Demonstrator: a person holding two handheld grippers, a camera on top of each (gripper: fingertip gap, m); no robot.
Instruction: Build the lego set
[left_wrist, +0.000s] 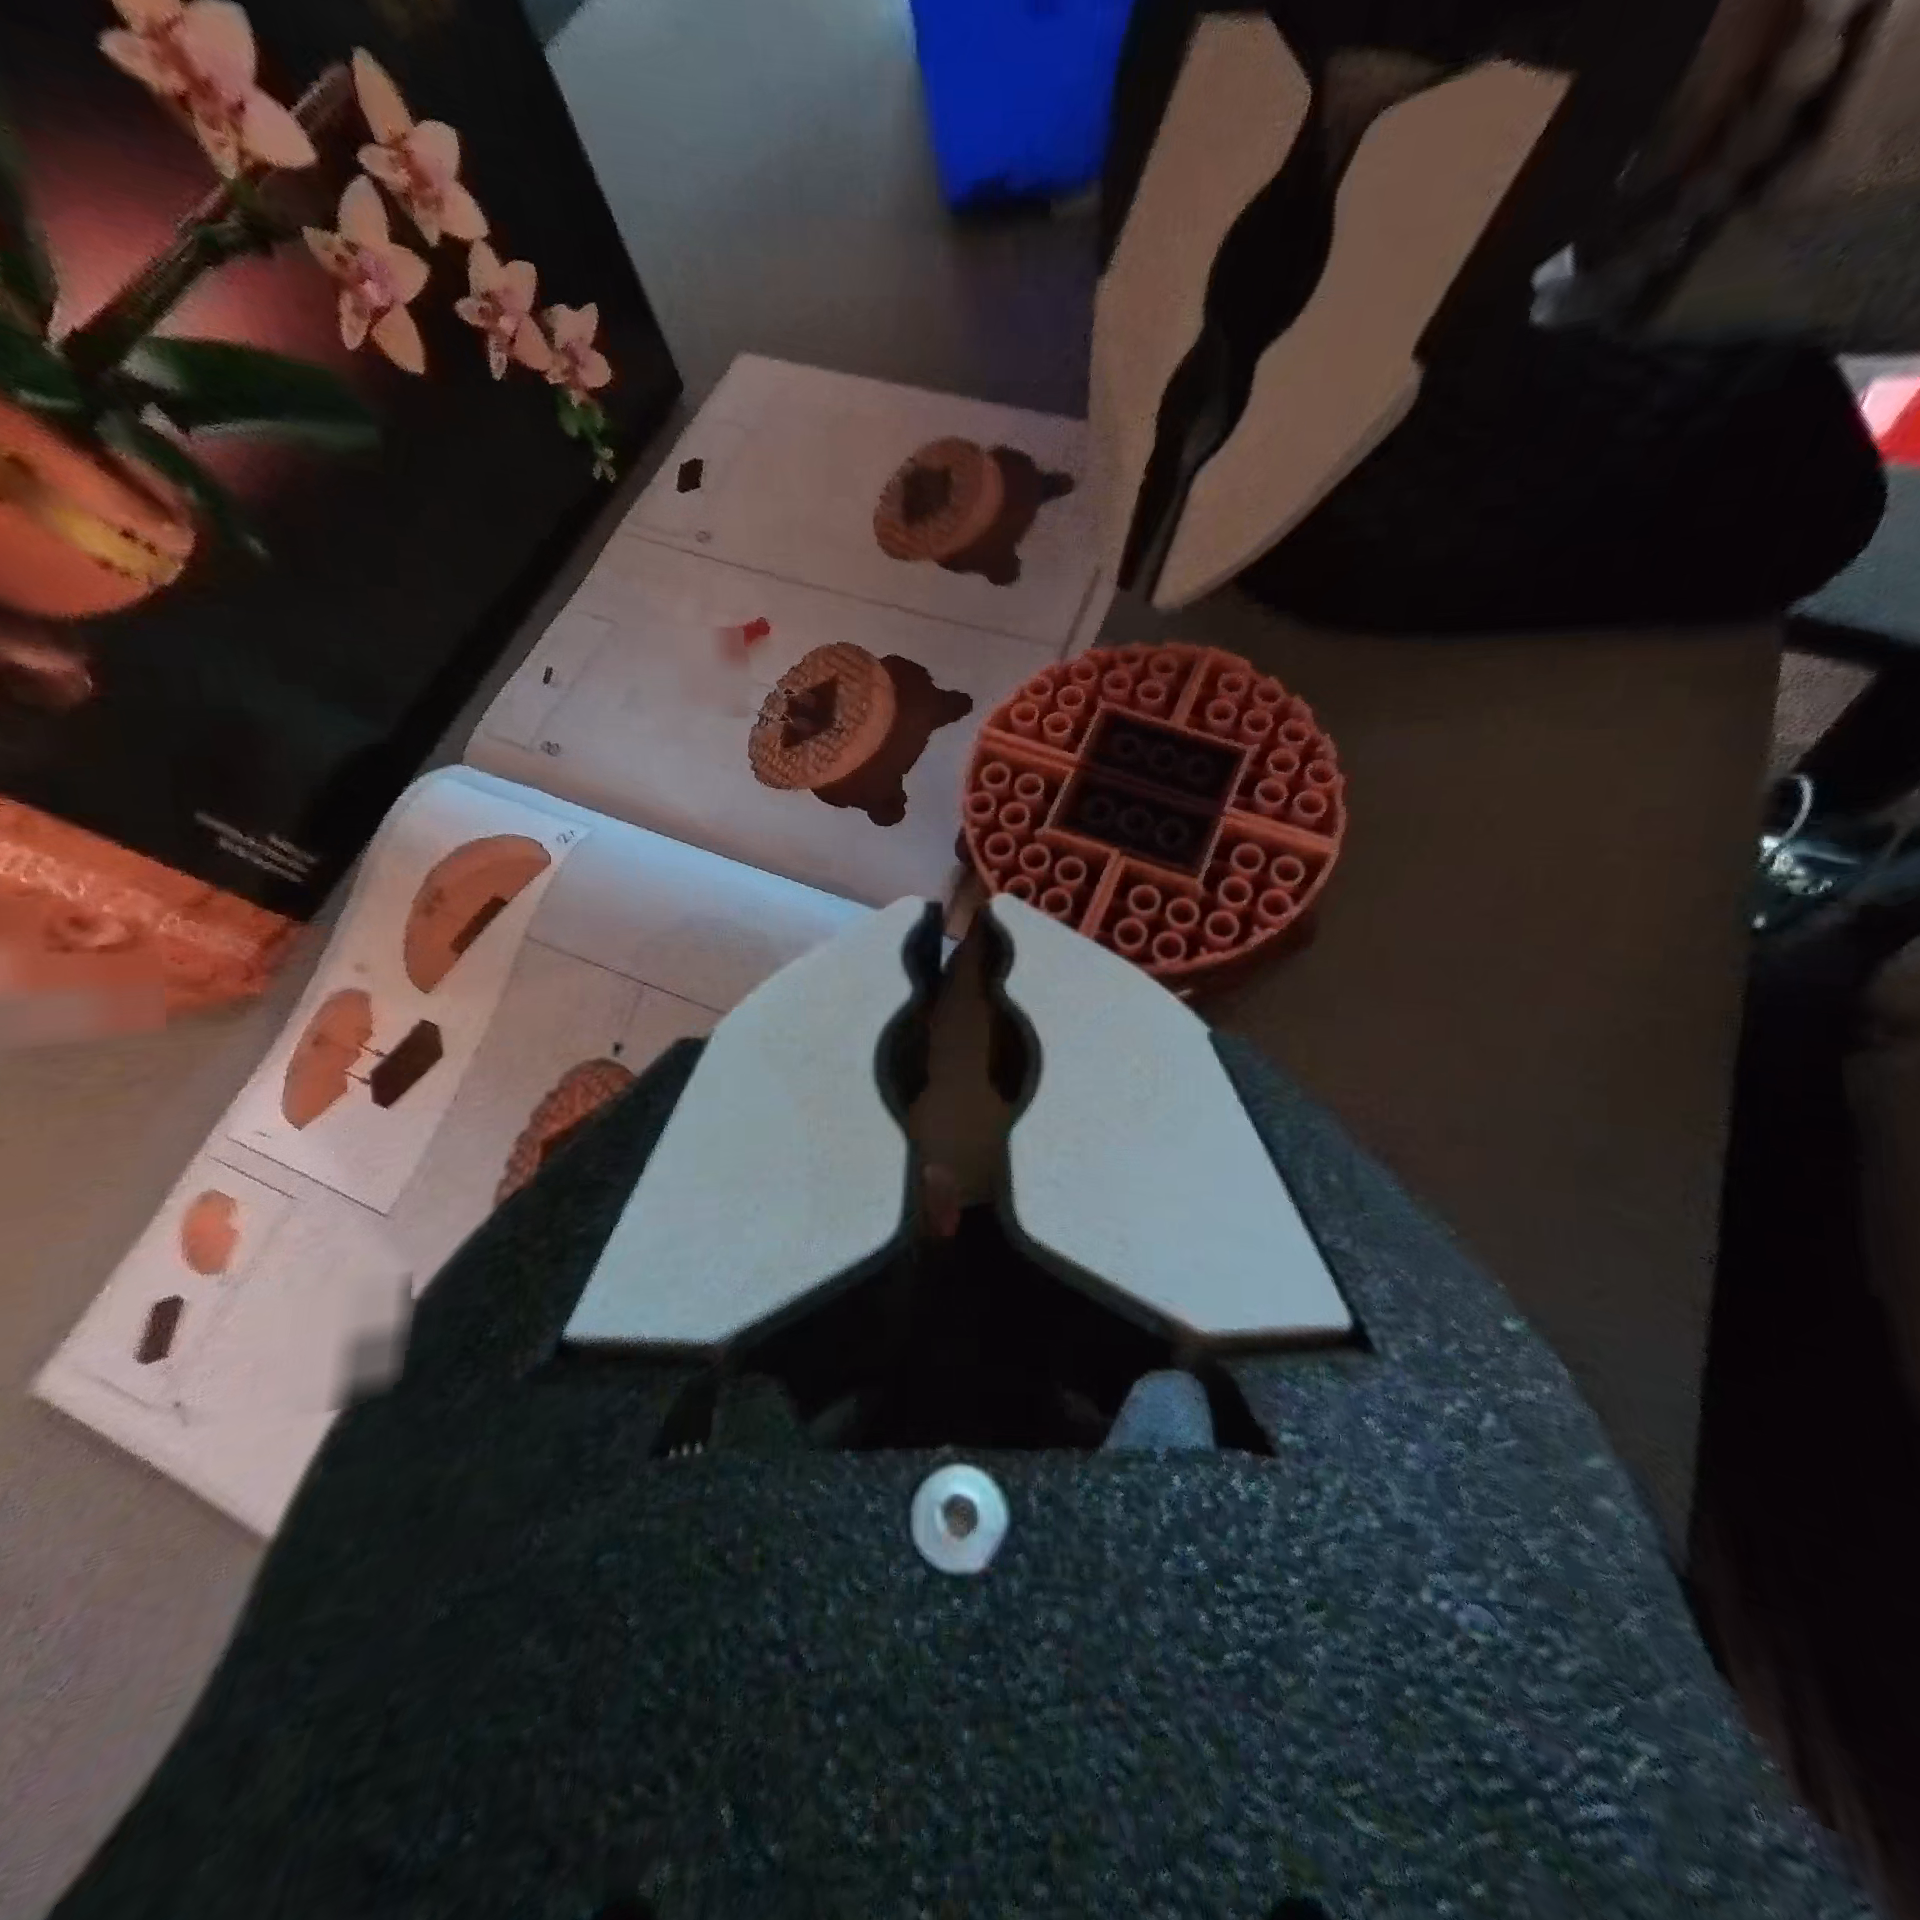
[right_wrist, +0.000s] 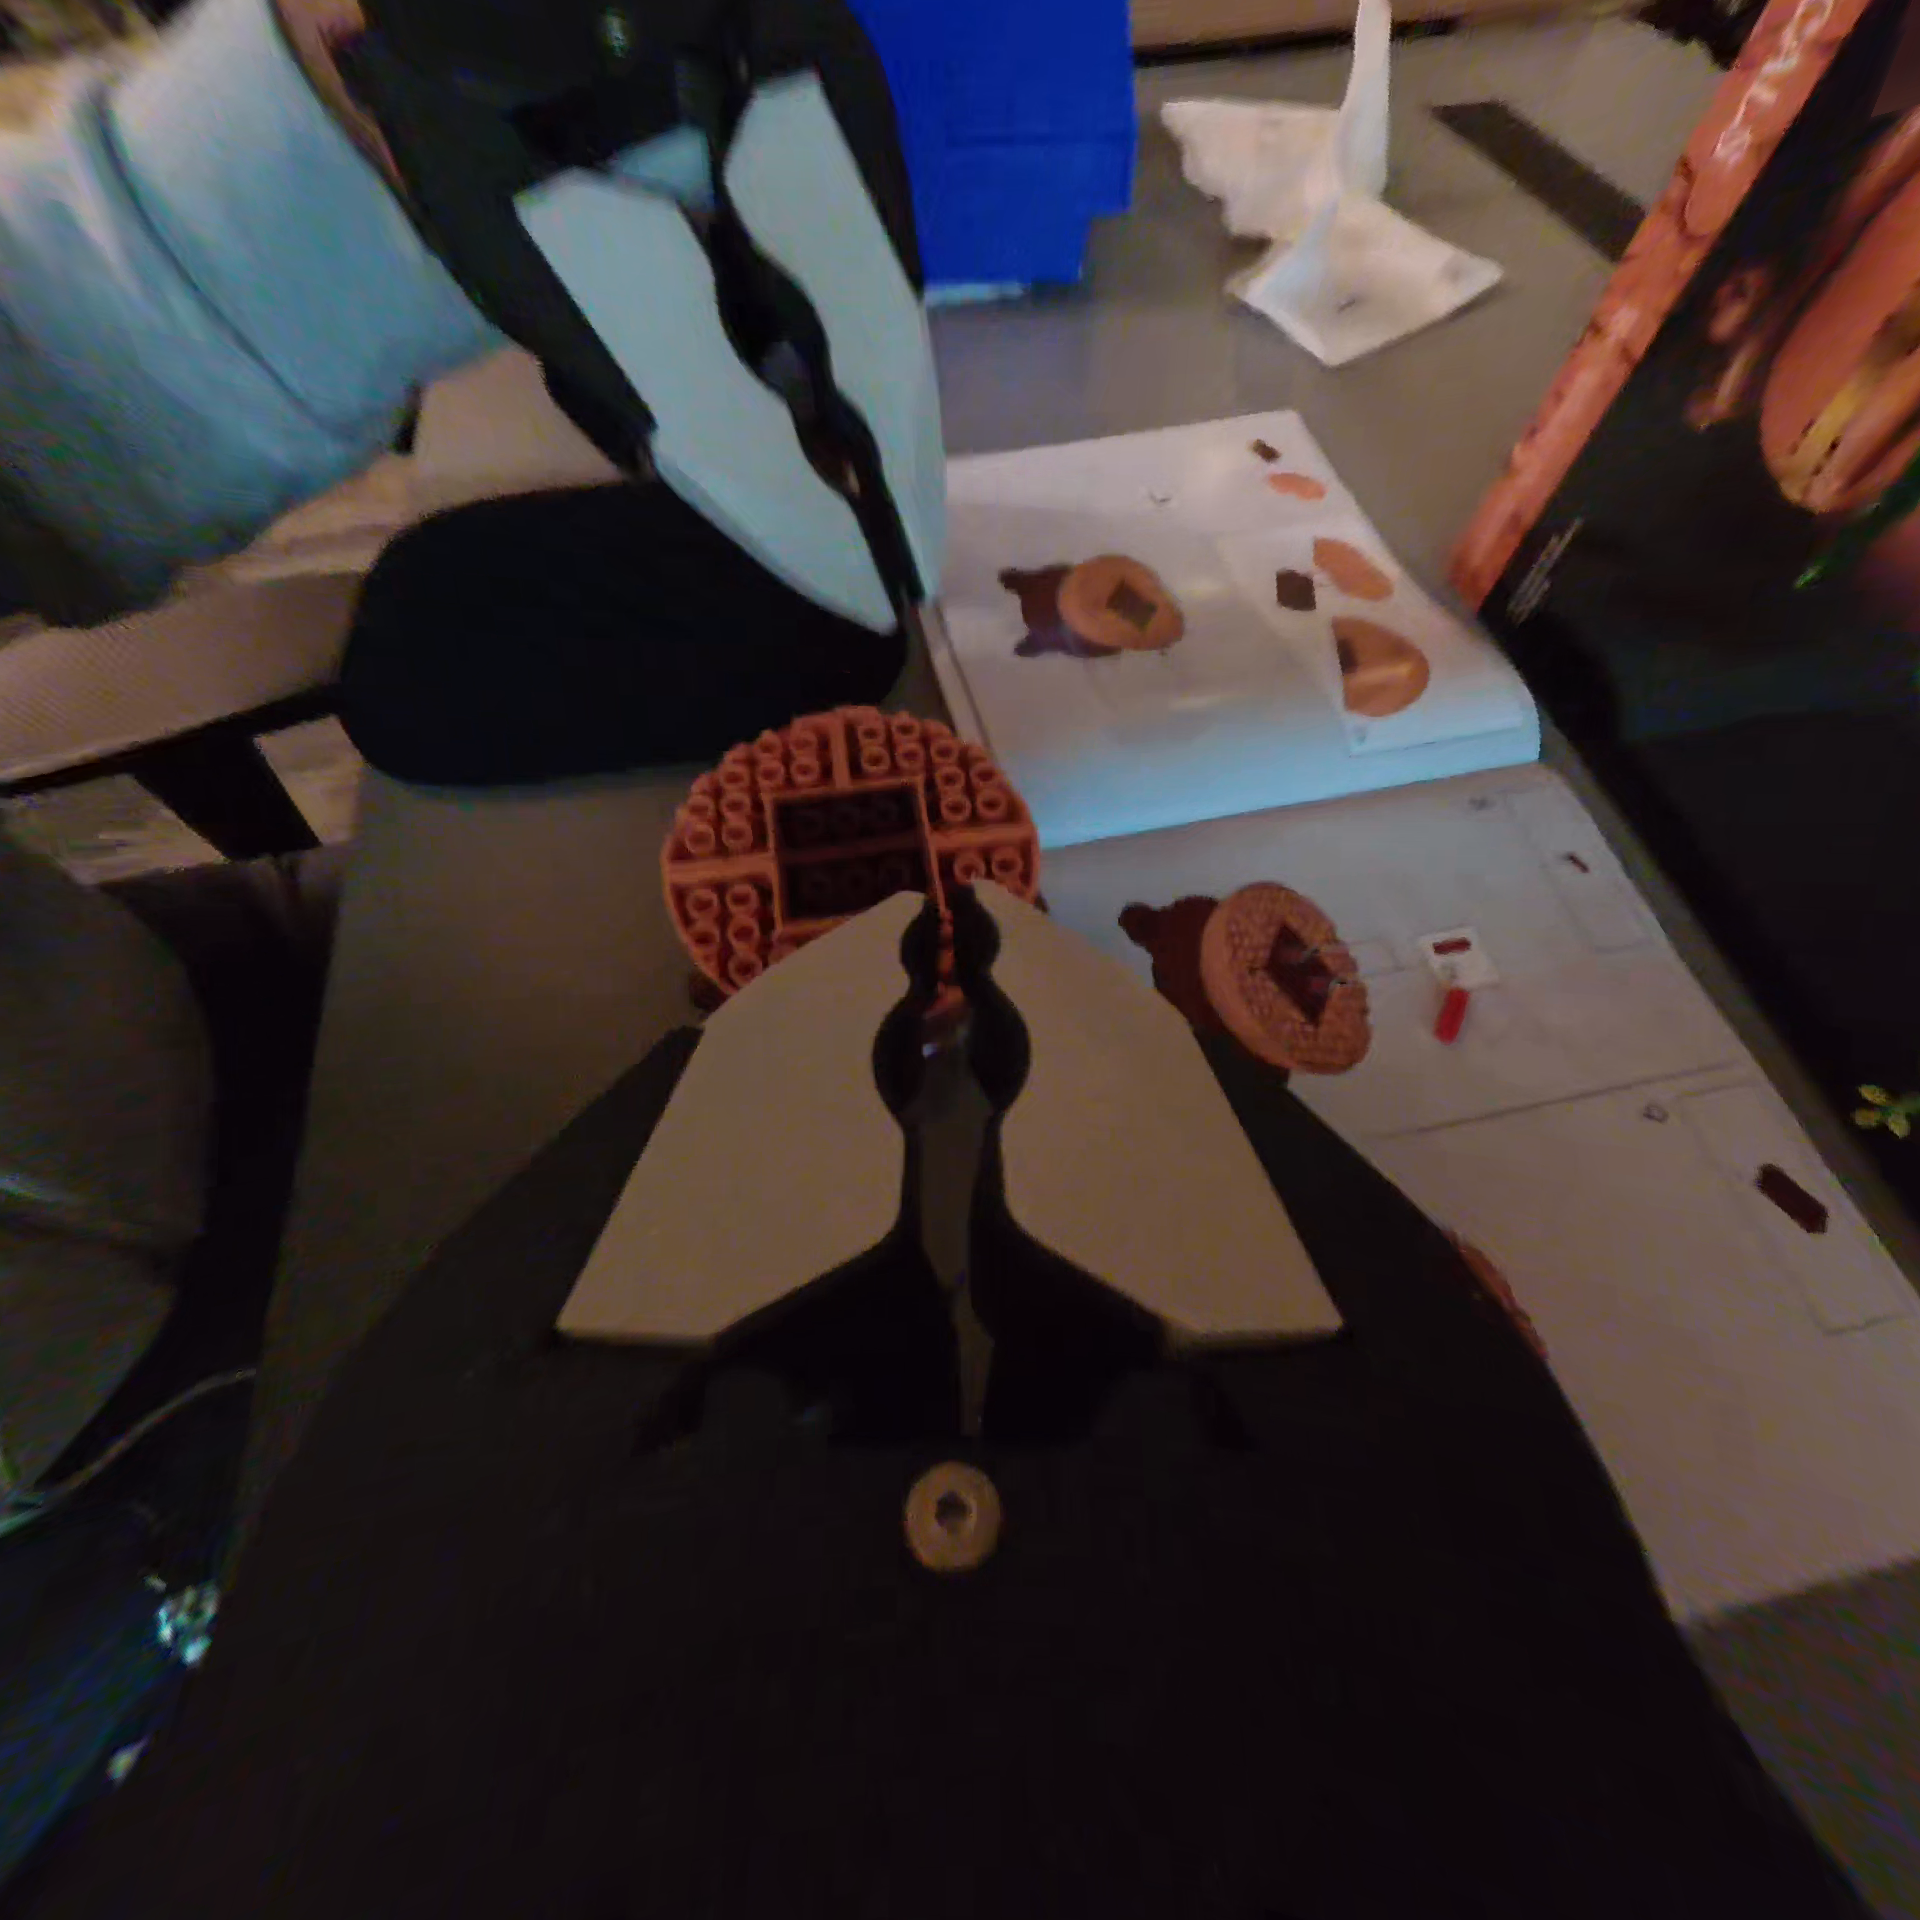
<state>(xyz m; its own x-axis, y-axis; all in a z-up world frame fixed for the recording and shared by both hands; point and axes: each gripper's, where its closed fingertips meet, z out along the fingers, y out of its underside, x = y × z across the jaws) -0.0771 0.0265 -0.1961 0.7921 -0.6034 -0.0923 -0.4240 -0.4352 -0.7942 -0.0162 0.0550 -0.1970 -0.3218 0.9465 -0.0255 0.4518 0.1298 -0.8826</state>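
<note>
Beside the round terracotta brick-built disc (left_wrist: 1153, 816) with a dark square centre, upside down on the tabletop (left_wrist: 1507, 935), both grippers hover: left gripper (left_wrist: 961, 914) and right gripper (right_wrist: 940, 902) each have jaws together, empty, near an open instruction booklet (left_wrist: 665, 665).

We see a round brick plate (left_wrist: 1153, 810) that is pinky orange all over, covered in little rings, with a dark brown square in its middle. The open booklet (left_wrist: 644, 914) has white pages with orange and brown pictures, and the big box (left_wrist: 312, 416) is black with pale pink flowers and an orange pot on it. Both grippers (left_wrist: 961, 914) (right_wrist: 940, 899) have black bodies and pale grey fingers, and a bright blue block (right_wrist: 997, 135) stands far back.
</note>
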